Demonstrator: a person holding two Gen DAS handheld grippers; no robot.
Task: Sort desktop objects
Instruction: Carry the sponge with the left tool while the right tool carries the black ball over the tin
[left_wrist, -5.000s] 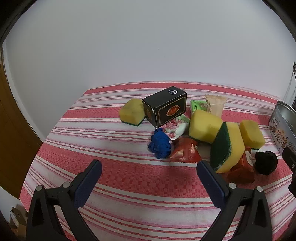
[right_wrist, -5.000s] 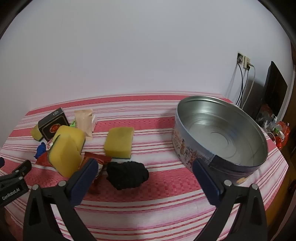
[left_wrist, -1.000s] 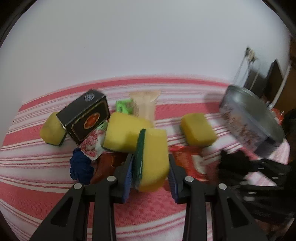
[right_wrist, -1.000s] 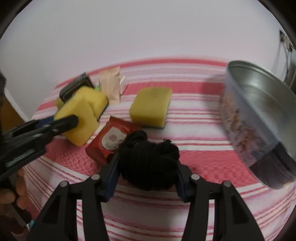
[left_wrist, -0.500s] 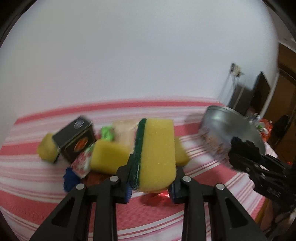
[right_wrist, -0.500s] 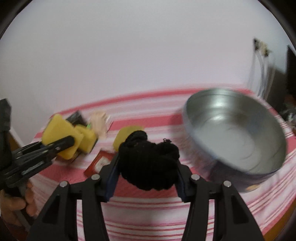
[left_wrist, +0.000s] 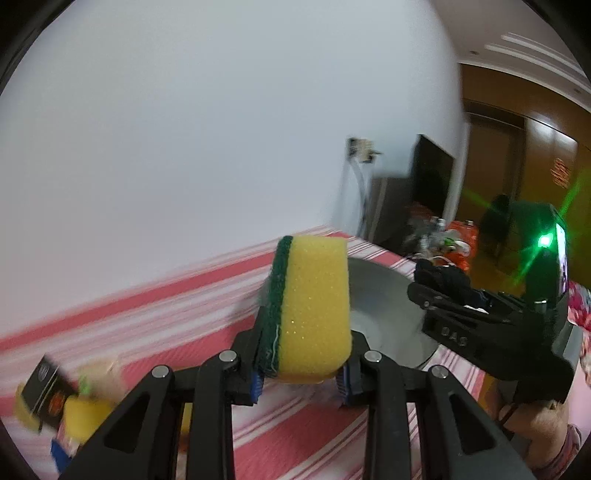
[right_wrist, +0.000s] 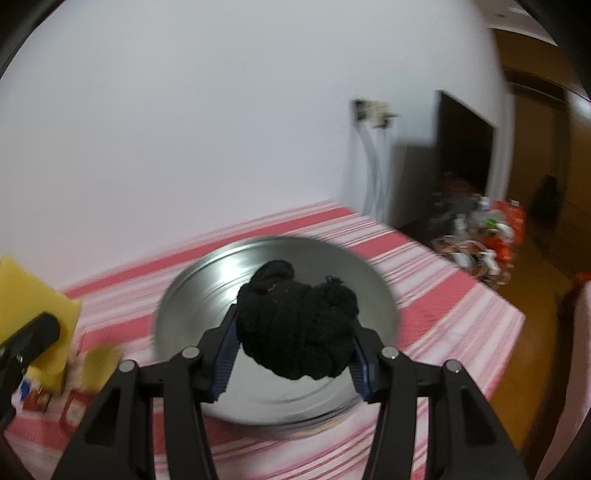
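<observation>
1. Wall (right_wrist: 221, 129): plain white, bare.
2. Wall socket (right_wrist: 371, 110) w/ pale cables hanging down.
3. Dark flat screen (right_wrist: 463, 147) right of socket.
4. Wood panelling (left_wrist: 517, 158) at far right.
5. Floor (right_wrist: 532, 325): wood, warm brown.

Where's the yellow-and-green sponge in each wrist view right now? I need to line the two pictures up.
Left wrist: the sponge stands upright at centre, clamped in the left gripper, partly covering the metal tin.
Right wrist: the sponge shows at the far left edge, left of the tin.
Shared landmark: the wall socket with hanging cables.
</observation>
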